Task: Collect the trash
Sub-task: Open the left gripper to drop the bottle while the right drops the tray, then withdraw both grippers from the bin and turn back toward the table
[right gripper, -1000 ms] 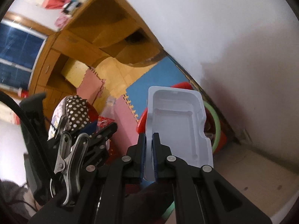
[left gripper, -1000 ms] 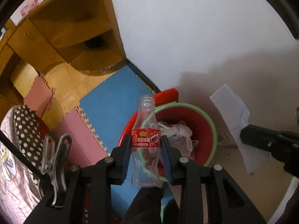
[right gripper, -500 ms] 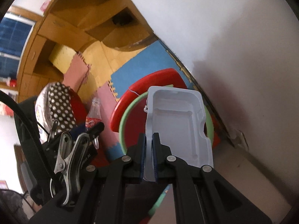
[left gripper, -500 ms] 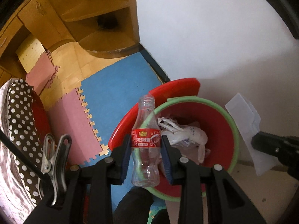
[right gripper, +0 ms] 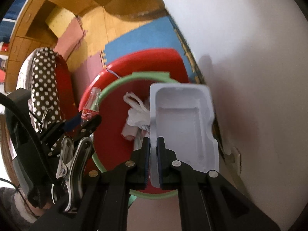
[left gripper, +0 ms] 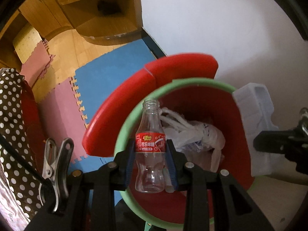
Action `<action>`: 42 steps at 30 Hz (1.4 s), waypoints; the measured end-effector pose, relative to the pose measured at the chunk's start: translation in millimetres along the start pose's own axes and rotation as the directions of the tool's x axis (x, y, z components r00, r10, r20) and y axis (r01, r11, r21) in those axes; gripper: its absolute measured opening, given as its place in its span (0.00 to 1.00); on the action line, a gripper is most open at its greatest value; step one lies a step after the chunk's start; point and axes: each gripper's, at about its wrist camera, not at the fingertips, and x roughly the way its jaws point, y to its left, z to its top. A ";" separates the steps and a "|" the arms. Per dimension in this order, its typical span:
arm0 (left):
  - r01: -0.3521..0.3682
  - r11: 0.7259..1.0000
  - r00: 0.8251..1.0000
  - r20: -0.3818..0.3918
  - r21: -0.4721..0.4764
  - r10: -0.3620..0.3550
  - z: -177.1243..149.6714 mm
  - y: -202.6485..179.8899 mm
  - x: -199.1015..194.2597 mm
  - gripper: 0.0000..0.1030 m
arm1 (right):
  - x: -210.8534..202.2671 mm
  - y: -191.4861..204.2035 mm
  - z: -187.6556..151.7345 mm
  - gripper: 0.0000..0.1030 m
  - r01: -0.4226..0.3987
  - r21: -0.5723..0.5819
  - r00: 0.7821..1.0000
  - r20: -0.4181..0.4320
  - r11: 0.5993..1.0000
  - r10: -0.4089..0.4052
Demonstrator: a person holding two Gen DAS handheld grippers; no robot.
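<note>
Fingers of the left gripper (left gripper: 150, 161) pinched an empty clear bottle (left gripper: 150, 150) at its red label, whose white Chinese characters were too small to read surely; the right gripper (right gripper: 153, 163) clamped the rim of a white plastic tray (right gripper: 184, 123). Compared with a second earlier, both hung lower, over the red bin (left gripper: 202, 104), which loomed larger.

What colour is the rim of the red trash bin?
The rim is light green, around the red trash bin. The left wrist view shows it best.

Black hand-held gripper (left gripper: 151, 159), blue pads (left gripper: 129, 159), silver screws, seemingly a steel clip (left gripper: 55, 171).
</note>
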 end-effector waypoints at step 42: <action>0.051 0.998 0.997 0.064 -0.026 -0.049 13.5 18.2 -40.8 0.69 | -33.3 64.3 4.6 0.58 0.361 -0.221 0.915 0.270 0.906 -0.299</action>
